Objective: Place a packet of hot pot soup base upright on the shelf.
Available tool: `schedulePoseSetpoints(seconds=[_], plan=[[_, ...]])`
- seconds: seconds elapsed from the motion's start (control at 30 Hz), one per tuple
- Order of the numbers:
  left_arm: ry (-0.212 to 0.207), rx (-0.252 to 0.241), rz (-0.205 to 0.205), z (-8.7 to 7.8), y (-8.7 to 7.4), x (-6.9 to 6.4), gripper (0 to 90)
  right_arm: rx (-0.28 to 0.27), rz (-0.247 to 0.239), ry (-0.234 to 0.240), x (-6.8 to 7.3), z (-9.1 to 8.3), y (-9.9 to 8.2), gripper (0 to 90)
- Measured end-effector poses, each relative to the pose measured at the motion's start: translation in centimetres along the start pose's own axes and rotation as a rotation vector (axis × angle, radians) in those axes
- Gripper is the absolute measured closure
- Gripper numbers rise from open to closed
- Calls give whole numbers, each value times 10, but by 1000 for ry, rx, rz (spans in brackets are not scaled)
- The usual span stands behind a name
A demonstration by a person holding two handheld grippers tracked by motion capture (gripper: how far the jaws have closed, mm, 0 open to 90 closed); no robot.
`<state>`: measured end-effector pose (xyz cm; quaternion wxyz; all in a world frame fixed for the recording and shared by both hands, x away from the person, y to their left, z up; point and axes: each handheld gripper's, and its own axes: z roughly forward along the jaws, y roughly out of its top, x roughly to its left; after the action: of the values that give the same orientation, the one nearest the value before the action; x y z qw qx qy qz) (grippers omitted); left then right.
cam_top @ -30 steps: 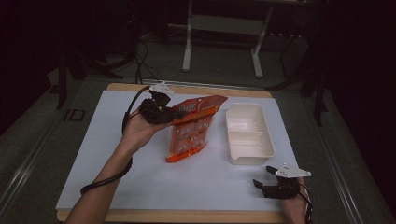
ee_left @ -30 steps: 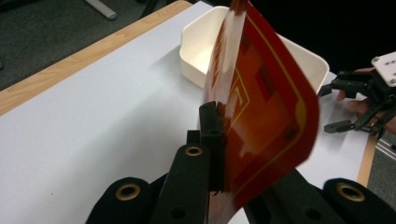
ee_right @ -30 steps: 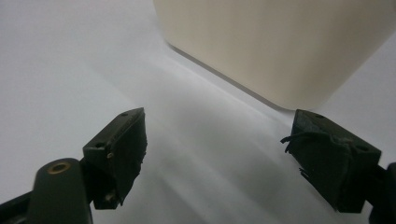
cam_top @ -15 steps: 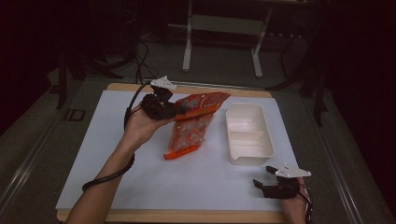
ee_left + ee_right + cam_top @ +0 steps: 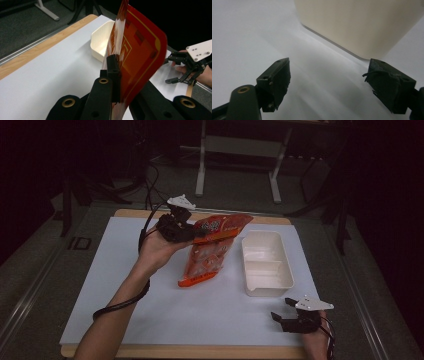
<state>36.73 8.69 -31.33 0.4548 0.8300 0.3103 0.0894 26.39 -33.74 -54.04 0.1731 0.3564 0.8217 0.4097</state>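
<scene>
Orange snack bag [image 5: 210, 247] pinched in left tongs [image 5: 192, 232]; right tongs [image 5: 279, 318] (near tray [image 5: 267, 280]) gape empty.

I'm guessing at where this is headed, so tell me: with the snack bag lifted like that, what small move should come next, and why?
Probably swing the left gripper rightward to bring the orange bag over the white container. The jaws are shut on the bag's upper edge, its lower end still touches the white mat, and the open, empty container sits just beside it. The right gripper rests open near the table edge.
</scene>
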Motion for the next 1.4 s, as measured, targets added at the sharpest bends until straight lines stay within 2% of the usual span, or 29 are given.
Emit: schedulePoseSetpoints(seconds=[0.5,0.7,0.97,1.4], plan=[[-35,-22,8,2,19,-8,900,-6,0,9,0,-1,0,188],[-36,-31,11,3,28,-12,900,-6,2,11,-1,-1,0,188],[-39,-37,27,10,43,-20,900,-8,1,11,-1,-1,0,188],[-54,-41,29,25,59,-34,900,-7,1,12,-1,-1,0,188]])
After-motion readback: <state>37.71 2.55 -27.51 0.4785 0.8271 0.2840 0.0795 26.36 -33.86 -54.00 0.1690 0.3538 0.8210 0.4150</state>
